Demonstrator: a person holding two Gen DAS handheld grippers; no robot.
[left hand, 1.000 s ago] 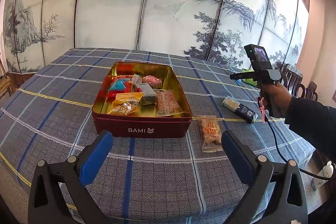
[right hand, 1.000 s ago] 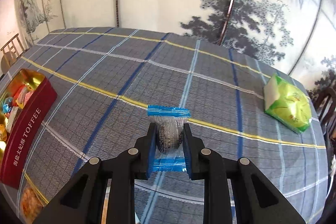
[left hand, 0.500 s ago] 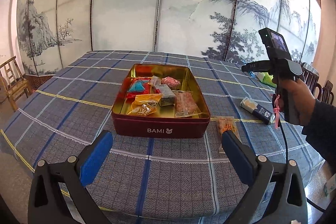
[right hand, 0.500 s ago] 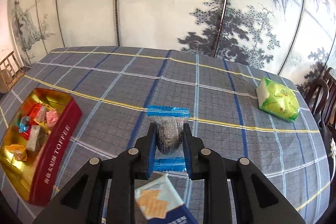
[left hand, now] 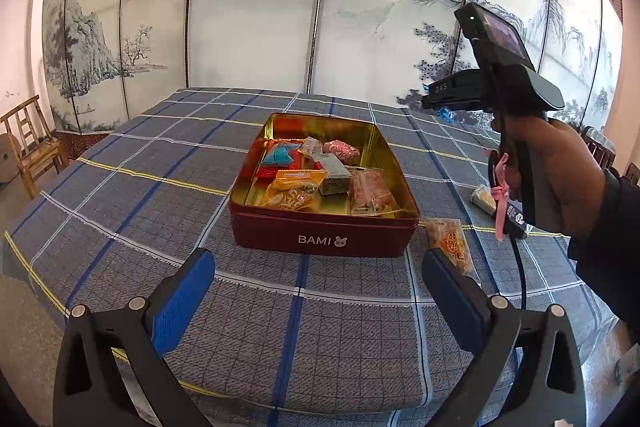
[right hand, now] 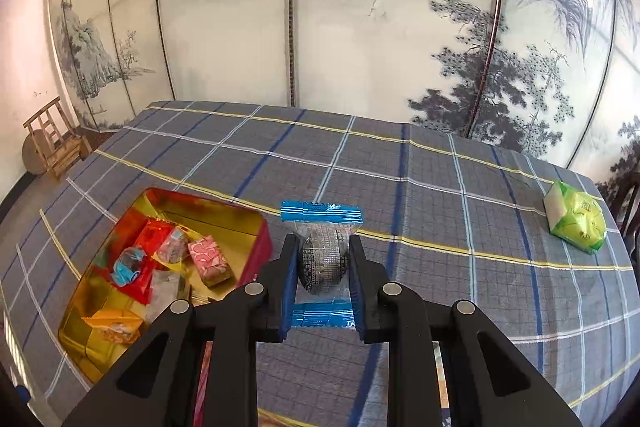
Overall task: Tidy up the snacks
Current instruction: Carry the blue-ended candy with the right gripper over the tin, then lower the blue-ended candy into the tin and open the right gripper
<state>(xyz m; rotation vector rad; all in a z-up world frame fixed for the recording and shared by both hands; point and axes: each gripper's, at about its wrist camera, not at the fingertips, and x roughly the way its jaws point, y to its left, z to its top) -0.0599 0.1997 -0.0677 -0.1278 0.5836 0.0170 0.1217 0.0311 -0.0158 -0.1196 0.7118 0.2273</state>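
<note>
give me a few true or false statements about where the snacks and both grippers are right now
1. The right gripper is shut on a blue-ended clear-wrapped snack. True.
2. The left gripper holds an orange packet. False: its jaws are wide apart with nothing between them.
3. The red rectangular tin with a gold inside already holds several wrapped snacks. True.
4. The green plastic snack bag lies inside the tin. False: it lies on the checked blue tablecloth, far from the tin.
5. The orange cracker packet lies on the cloth beside the tin. True.
</note>
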